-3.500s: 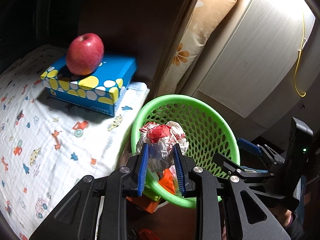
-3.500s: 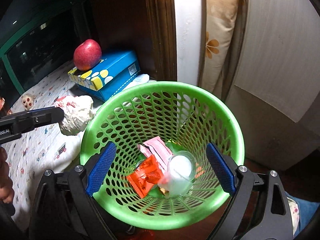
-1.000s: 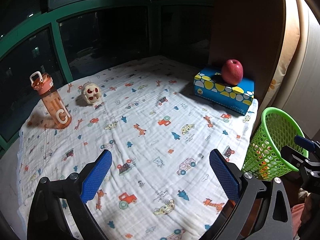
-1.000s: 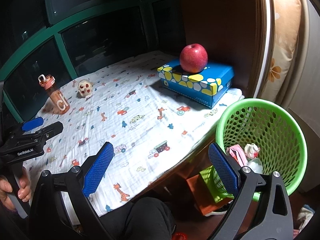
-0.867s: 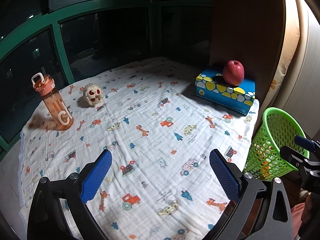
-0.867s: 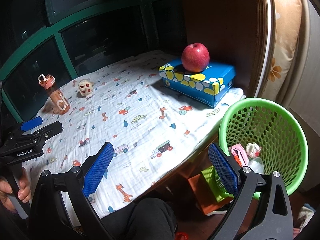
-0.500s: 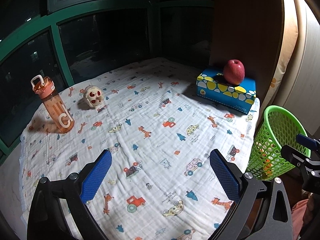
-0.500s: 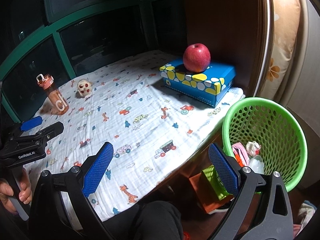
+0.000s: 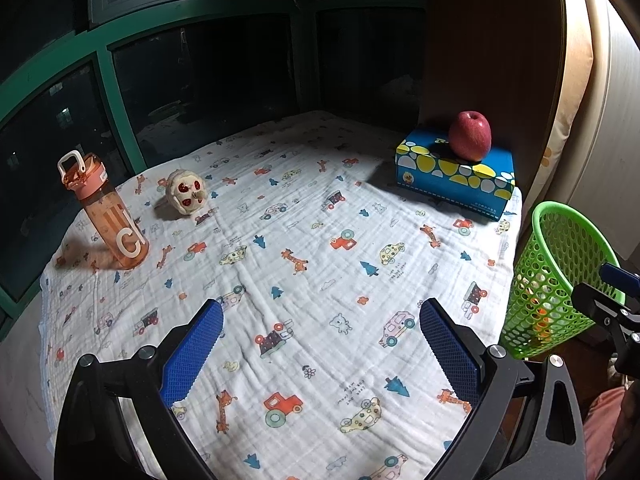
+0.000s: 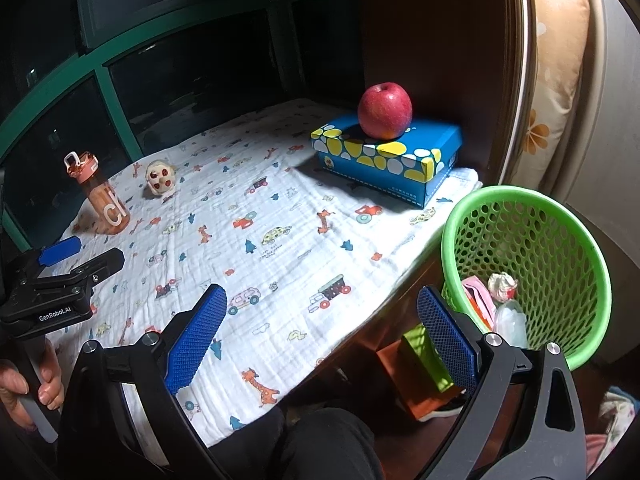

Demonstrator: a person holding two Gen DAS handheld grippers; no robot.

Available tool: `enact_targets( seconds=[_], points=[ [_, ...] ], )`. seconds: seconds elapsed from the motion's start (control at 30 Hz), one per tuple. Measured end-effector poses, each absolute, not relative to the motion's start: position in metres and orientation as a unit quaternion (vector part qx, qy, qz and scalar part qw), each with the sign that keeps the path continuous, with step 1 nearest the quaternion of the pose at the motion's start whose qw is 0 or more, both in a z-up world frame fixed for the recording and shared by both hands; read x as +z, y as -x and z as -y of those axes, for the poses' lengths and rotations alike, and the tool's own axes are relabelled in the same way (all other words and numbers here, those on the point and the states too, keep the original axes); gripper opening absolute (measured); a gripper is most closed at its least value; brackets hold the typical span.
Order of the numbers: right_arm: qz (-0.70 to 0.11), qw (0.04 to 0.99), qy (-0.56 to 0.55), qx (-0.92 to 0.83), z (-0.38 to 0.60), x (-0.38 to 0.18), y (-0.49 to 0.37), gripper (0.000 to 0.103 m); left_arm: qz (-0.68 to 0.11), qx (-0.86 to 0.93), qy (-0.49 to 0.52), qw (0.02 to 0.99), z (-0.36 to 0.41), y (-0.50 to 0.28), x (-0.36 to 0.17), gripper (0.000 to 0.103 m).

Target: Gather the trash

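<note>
A table covered by a white cloth (image 9: 320, 248) printed with small cartoon cars, giraffes and trees fills most of both views, with dark green-framed windows (image 9: 120, 64) behind it.

In the left wrist view, the left gripper (image 9: 320, 344) sits at the bottom of the frame, its 2 blue-padded fingers spread wide apart over the cloth and holding nothing. In the right wrist view, the right gripper (image 10: 320, 332) is likewise spread wide and empty, at the bottom of the frame above the table's near edge.

A crumpled white wrapper with red spots (image 9: 187, 197) lies on the cloth at the left of the frame, just beside an orange water bottle (image 9: 105, 212) that stands upright. At the upper right, a red apple (image 9: 469, 135) rests on top of a blue box with yellow and white ovals (image 9: 452, 172).

A green mesh basket (image 10: 560, 240) stands at the right, beside the table's edge and lower than its top. Inside it, seen from the right wrist view, lie a crumpled white-and-red paper ball (image 10: 502, 285), a pink packet (image 10: 476, 292) and a clear plastic piece (image 10: 510, 320).
</note>
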State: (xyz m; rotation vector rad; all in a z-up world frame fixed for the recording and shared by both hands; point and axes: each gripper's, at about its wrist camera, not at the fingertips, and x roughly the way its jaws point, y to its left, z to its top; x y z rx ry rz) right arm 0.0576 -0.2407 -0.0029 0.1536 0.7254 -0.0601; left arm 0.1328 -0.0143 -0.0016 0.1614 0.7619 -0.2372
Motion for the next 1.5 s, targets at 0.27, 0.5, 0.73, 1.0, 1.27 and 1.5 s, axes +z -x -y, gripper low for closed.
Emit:
enact_targets(
  seconds=[0.27,0.5,0.73,1.0,1.27,1.5],
  points=[
    [-0.353,0.934,-0.064,-0.014,0.232,-0.002,-0.058,0.095,-0.37,-0.1,-0.068,0.921,0.004,-0.125,-0.001,0.095],
    [-0.349,0.935,-0.06,0.003,0.228,-0.002,-0.06,0.095,-0.371,-0.088,-0.052,0.923,-0.001,-0.118,0.001,0.095],
    [-0.347,0.936,-0.055,0.018,0.227,-0.004,-0.061,0.095,-0.373,-0.079,-0.042,0.924,-0.004,-0.115,0.003,0.095],
    [-0.347,0.936,-0.046,0.031,0.229,-0.006,-0.063,0.095,-0.375,-0.068,-0.028,0.924,-0.003,-0.111,0.002,0.095],
    [-0.347,0.936,-0.046,0.037,0.232,-0.008,-0.065,0.095,-0.374,-0.057,-0.022,0.925,-0.007,-0.107,0.002,0.095],
    [-0.347,0.936,-0.039,0.034,0.235,-0.009,-0.065,0.095,-0.376,-0.053,-0.02,0.925,-0.004,-0.108,0.0,0.095]
  ],
)
